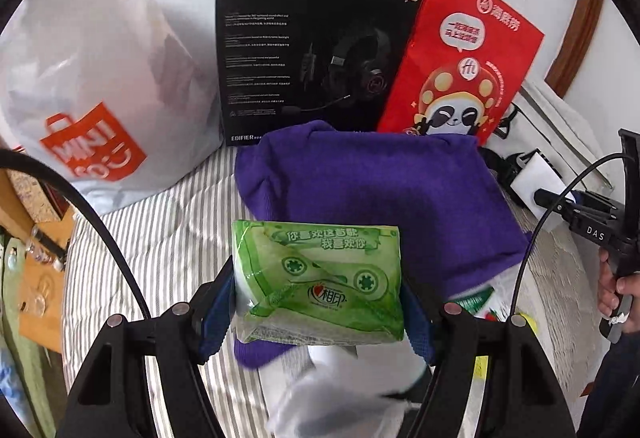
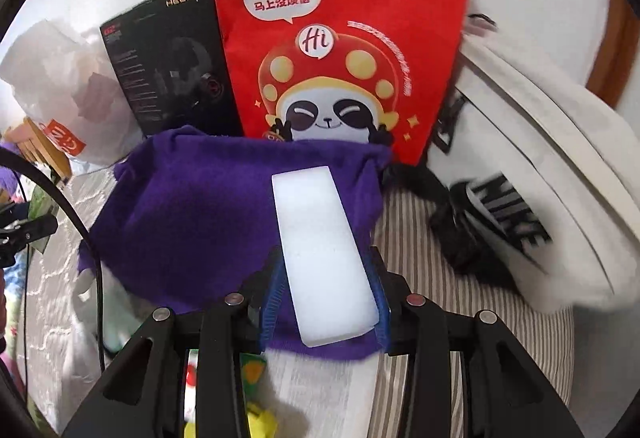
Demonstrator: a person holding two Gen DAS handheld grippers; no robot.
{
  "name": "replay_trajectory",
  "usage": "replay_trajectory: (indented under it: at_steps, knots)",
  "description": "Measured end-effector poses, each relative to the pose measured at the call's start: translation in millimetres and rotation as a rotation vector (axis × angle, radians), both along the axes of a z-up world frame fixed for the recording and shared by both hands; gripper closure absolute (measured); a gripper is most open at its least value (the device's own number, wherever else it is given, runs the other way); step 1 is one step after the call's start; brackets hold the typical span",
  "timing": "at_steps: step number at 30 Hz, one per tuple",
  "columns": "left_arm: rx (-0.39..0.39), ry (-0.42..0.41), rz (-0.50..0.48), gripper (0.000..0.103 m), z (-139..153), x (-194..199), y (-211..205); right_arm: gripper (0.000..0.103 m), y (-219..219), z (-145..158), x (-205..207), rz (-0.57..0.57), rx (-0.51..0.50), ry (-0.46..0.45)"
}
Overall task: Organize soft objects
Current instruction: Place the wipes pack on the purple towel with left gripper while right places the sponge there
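My left gripper [image 1: 318, 298] is shut on a green tissue pack [image 1: 320, 278] and holds it above a purple cloth [image 1: 372, 190] on the striped bed. My right gripper [image 2: 326, 294] is shut on a white foam block [image 2: 320, 254], held over the same purple cloth [image 2: 200, 198]. The right gripper also shows at the right edge of the left wrist view [image 1: 560, 198], with the white block [image 1: 536, 178] in it. White soft items [image 1: 340, 390] lie under the left gripper.
A red paper bag [image 2: 340, 38] and a black headset box [image 1: 312, 50] stand against the wall behind the cloth. A white plastic shopping bag [image 1: 92, 86] sits at the left. A white Nike bag [image 2: 540, 190] lies at the right. The striped bedsheet [image 1: 160, 258] shows around them.
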State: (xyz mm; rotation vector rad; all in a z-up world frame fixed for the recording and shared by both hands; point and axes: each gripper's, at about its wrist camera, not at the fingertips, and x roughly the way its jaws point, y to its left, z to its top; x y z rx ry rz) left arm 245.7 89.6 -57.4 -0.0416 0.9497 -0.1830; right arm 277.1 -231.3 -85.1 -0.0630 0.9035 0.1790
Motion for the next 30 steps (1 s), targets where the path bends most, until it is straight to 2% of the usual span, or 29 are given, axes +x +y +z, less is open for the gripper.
replay_trajectory:
  at_steps: [9, 18, 23, 30]
  knots:
    - [-0.028, 0.018, -0.005, 0.032, -22, 55, -4, 0.064, 13, -24, 45, -0.019, 0.039, 0.012]
    - [-0.051, 0.034, -0.005, 0.032, -38, 105, -16, 0.064, 20, -51, 83, -0.032, -0.026, 0.014]
    - [-0.050, 0.060, -0.007, 0.032, -53, 127, -20, 0.064, 17, -60, 96, -0.054, -0.036, 0.022]
    - [0.001, 0.086, -0.027, 0.032, -73, 144, -36, 0.064, 14, -72, 105, -0.062, -0.046, 0.057]
